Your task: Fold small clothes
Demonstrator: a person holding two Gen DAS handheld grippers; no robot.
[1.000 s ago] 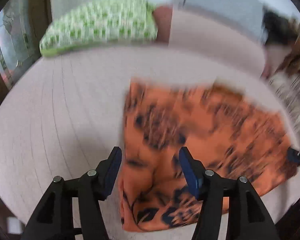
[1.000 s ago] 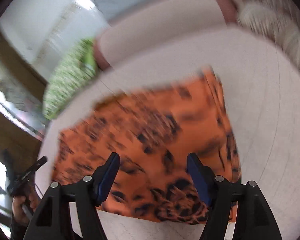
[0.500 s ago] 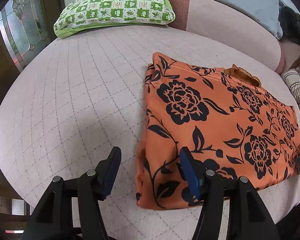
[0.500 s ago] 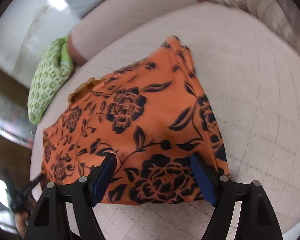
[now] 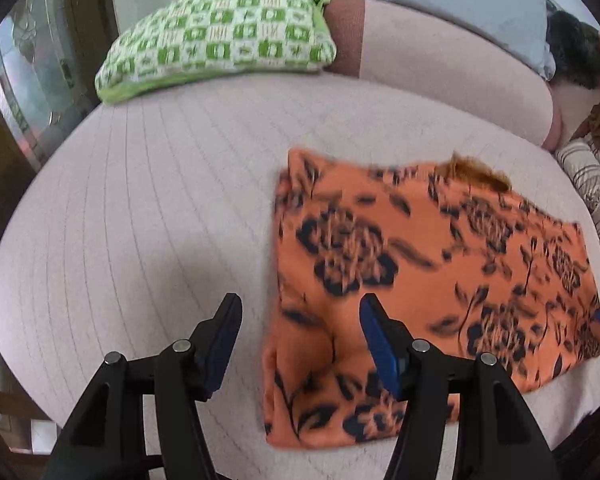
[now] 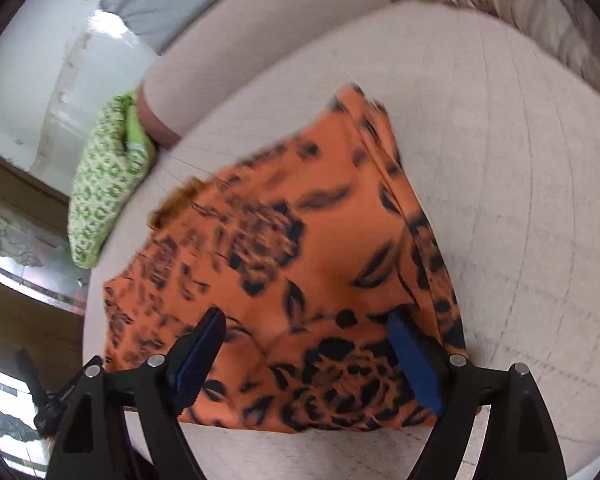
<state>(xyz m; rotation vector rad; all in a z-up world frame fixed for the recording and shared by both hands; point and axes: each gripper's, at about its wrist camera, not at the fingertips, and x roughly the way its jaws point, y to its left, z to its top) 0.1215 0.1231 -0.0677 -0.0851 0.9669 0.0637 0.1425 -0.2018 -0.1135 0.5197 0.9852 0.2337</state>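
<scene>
A folded orange garment (image 5: pixel 420 272) with a black flower print lies flat on the pale quilted bed (image 5: pixel 160 220). My left gripper (image 5: pixel 300 312) hovers over its near left corner. Its jaws are opening, the cloth's left edge lies below the gap, and no pad presses on it. In the right wrist view the same garment (image 6: pixel 300 240) fills the middle. My right gripper (image 6: pixel 306 320) stands over its near edge, jaws opening wide, with the cloth below and not pinched. The left gripper's black body (image 6: pixel 40 392) shows at the lower left there.
A green checked pillow (image 5: pixel 220 40) lies at the back left against a pale bolster (image 5: pixel 440 72). Striped fabric (image 5: pixel 596 184) lies at the right edge, and a cream fluffy blanket (image 6: pixel 520 0) at the far right. A dark wooden frame with patterned glass (image 5: pixel 24 80) stands left of the bed.
The right jaws have spread wider and the left ones a little. The left gripper has lifted slightly. The garment lies where it was, still flat.
</scene>
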